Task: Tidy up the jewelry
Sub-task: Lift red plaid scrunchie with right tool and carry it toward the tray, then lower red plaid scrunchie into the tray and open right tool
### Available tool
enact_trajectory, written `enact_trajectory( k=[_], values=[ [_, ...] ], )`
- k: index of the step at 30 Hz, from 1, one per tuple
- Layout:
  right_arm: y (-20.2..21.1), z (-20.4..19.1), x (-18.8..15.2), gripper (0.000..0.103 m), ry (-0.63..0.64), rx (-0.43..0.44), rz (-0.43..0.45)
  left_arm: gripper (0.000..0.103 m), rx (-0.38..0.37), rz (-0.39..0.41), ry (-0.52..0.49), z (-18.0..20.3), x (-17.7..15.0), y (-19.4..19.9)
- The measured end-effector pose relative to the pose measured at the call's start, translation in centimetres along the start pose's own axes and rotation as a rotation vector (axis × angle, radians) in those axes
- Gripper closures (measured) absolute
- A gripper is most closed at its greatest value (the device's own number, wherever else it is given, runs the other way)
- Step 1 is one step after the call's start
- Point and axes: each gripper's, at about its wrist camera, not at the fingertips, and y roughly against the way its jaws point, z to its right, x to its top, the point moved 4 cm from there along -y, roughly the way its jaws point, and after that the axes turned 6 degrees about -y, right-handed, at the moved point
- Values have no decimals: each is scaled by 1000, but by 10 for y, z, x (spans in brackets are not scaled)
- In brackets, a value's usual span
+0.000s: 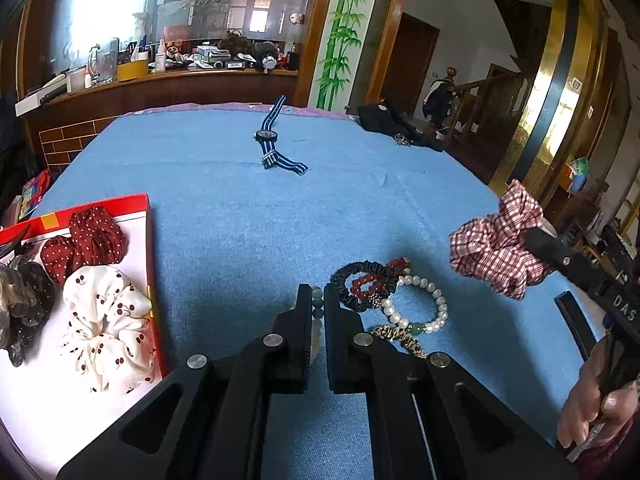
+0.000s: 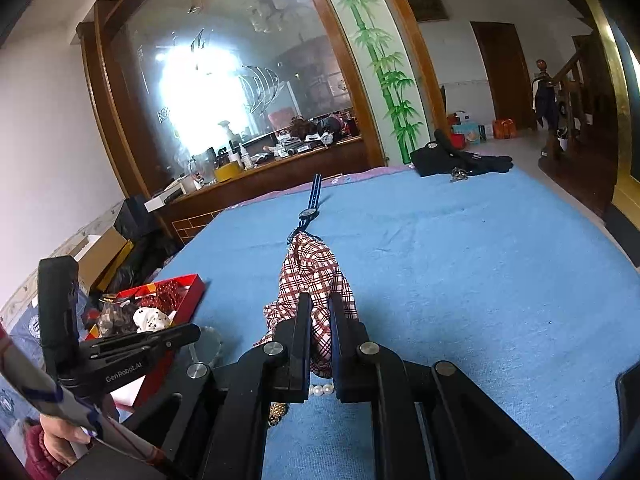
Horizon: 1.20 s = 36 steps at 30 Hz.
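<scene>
Checked scrunchie point(image 2: 316, 280) pinched in right tongs point(image 2: 320, 316); left tongs point(image 1: 318, 300) closed on bead bracelet point(image 1: 317, 312).

— How did you have your left gripper point(image 1: 318, 300)?

— You held it angled down, jaws closed with only a thin gap between the black fingers.

— And your right gripper point(image 2: 320, 320)?

— You held it lifted, jaws clamped on a checked scrunchie point(image 2: 314, 276), your hand point(image 1: 592, 404) wrapped around its handle.
</scene>
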Motion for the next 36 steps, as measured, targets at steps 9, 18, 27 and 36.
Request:
enact_trajectory(
  k=[9, 18, 27, 36],
  values=[
    [-1, -2, -1, 95, 4, 6, 1, 98, 30, 26, -14, 6, 6, 21],
    [-3, -4, -3, 95, 9, 15, -15, 98, 63, 59, 0, -4, 2, 65],
    [1, -48, -15, 94, 22, 128, -80, 98, 118, 89, 47, -43, -12, 124],
    [-2, -127, -32, 94, 108, 269, -168, 98, 219, 108, 123, -106, -33, 173]
  ],
)
